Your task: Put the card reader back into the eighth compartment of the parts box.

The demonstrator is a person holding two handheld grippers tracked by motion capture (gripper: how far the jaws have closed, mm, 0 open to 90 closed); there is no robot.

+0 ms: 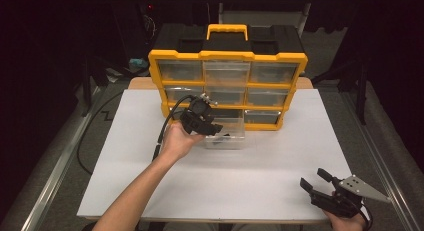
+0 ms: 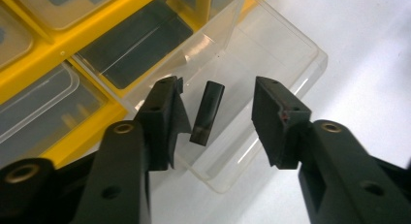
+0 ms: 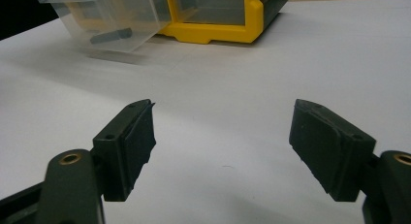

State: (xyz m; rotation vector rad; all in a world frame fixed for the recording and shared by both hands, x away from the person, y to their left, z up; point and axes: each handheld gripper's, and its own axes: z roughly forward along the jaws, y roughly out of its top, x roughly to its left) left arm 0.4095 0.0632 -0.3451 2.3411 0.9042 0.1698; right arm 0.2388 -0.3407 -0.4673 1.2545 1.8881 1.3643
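Left gripper (image 2: 218,122), black two-jaw tool: jaws spread wide, poised over a clear plastic drawer (image 2: 271,54) pulled out of its slot. Nothing held. Between the jaws, lying on the drawer floor: a small black rectangular bar (image 2: 207,113), apart from both pads. In the high view, same gripper (image 1: 214,127) held in the left hand (image 1: 176,141), black cable (image 1: 167,123) trailing from it toward the table's near-left.

Clear drawer (image 1: 227,136) resting on the white tabletop (image 1: 225,176) just in front of the bottom row of a yellow-framed organiser cabinet with translucent drawers and a yellow carry handle (image 1: 227,56). Dark empty slot (image 2: 131,44) visible behind the drawer.

Right gripper (image 3: 223,146): jaws wide apart, empty, hovering low over bare white tabletop (image 3: 228,88). In the high view, placed at the table's near-right corner (image 1: 314,183), well apart from the drawer, grey three-cornered plate (image 1: 362,188) on top. Drawer (image 3: 111,15) and bar (image 3: 110,36) seen farther off at upper left, beside the cabinet's yellow base (image 3: 218,32).
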